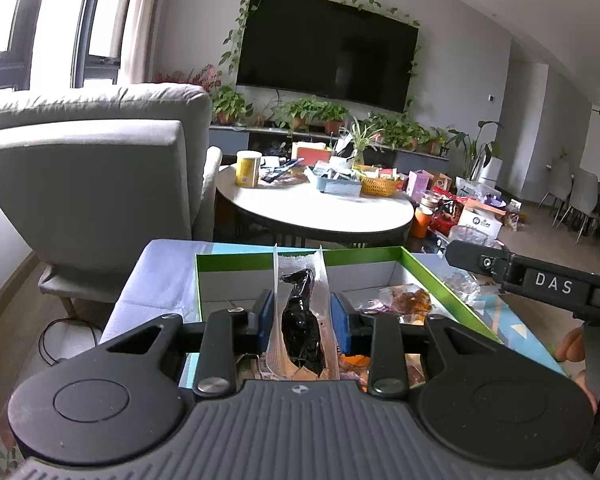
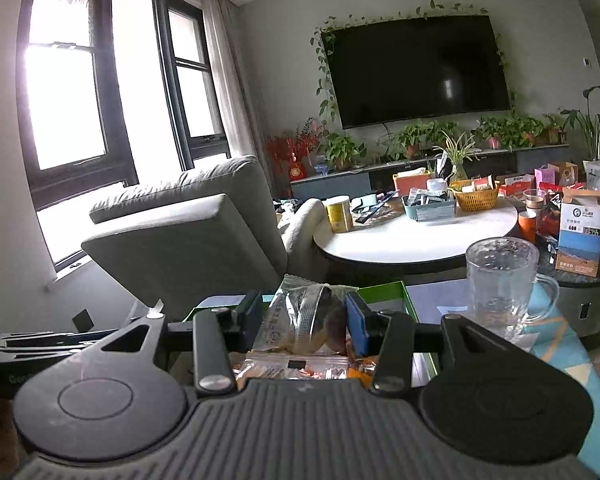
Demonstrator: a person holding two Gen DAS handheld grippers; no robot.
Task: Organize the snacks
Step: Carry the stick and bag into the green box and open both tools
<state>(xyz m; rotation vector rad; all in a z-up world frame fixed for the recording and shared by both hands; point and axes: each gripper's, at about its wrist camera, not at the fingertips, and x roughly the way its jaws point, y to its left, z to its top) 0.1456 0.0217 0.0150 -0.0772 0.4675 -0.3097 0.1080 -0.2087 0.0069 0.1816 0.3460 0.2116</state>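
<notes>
Centrally, left gripper point(image 1: 300, 312) clamped on dark vacuum-sealed snack pouch point(image 1: 302, 328) above green-rimmed box point(image 1: 440, 284), right gripper point(image 2: 302, 318) clamped on clear snack packet point(image 2: 306, 320), glass mug point(image 2: 504, 280) at right.

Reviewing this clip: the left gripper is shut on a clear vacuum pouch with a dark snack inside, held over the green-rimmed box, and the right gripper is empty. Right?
Not quite. The right gripper is not empty: the right wrist view shows it shut on a clear snack packet. The rest holds: the left gripper grips the vacuum pouch over the green-rimmed box.
</notes>
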